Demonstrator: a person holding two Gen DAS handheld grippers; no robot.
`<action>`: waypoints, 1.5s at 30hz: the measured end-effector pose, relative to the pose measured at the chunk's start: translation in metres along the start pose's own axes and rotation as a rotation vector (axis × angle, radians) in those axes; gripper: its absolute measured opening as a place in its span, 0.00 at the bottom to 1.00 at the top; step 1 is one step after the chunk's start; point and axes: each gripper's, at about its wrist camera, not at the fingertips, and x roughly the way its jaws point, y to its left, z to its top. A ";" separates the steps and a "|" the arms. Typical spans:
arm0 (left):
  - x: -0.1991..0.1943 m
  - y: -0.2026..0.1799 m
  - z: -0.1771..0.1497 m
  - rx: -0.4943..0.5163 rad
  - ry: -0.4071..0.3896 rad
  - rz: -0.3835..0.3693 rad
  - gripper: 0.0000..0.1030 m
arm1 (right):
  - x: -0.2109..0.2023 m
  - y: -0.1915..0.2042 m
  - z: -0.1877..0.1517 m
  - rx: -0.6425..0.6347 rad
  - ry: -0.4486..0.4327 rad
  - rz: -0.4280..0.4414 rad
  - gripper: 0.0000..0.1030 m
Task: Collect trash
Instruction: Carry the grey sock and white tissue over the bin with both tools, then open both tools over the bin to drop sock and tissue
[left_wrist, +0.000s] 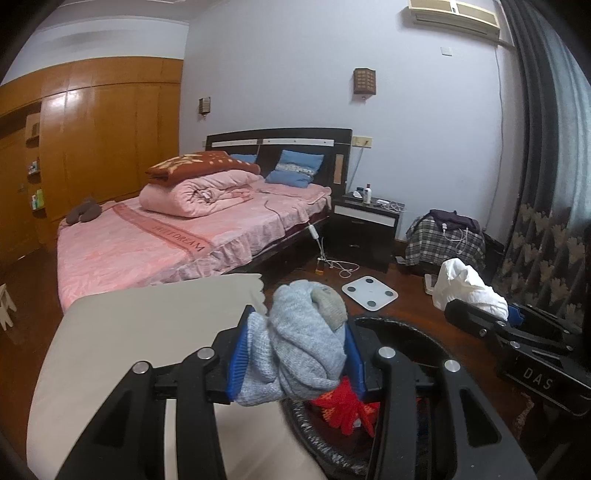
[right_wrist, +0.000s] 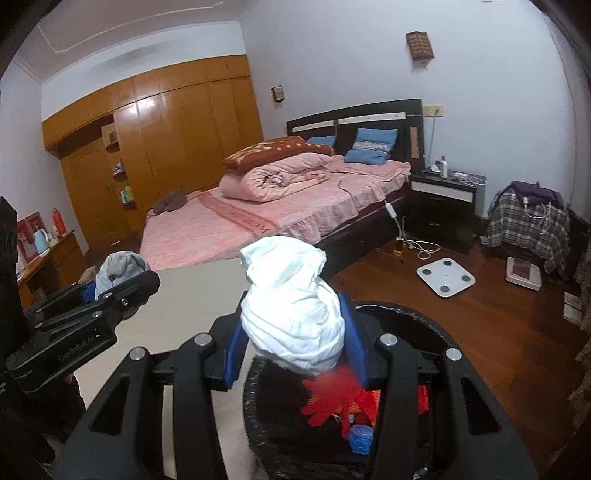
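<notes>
My left gripper (left_wrist: 295, 354) is shut on a bundled light grey-blue sock (left_wrist: 306, 343) and holds it over the rim of a black trash bin (left_wrist: 413, 332). My right gripper (right_wrist: 293, 336) is shut on a crumpled white cloth or paper wad (right_wrist: 291, 306), also above the bin (right_wrist: 424, 317). Inside the bin lie red items (right_wrist: 332, 398) and a small blue ball (right_wrist: 360, 437). The right gripper with its white wad (left_wrist: 469, 288) shows at the right of the left wrist view. The left gripper with the sock (right_wrist: 120, 271) shows at the left of the right wrist view.
A beige table top (left_wrist: 129, 332) lies left of the bin. Behind are a pink bed (left_wrist: 166, 240), a black nightstand (left_wrist: 365, 229), a white scale (left_wrist: 369, 291) on the wood floor, a plaid-covered pile (left_wrist: 443, 240), curtains (left_wrist: 546, 184) and a wooden wardrobe (left_wrist: 92, 147).
</notes>
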 end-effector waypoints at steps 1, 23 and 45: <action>0.001 -0.003 0.000 0.002 0.000 -0.005 0.43 | -0.001 -0.002 -0.001 0.001 0.000 -0.010 0.43; 0.034 -0.053 0.002 0.045 0.012 -0.086 0.43 | 0.003 -0.051 -0.012 0.041 0.011 -0.102 0.43; 0.086 -0.071 -0.012 0.076 0.066 -0.124 0.43 | 0.025 -0.087 -0.023 0.063 0.048 -0.141 0.43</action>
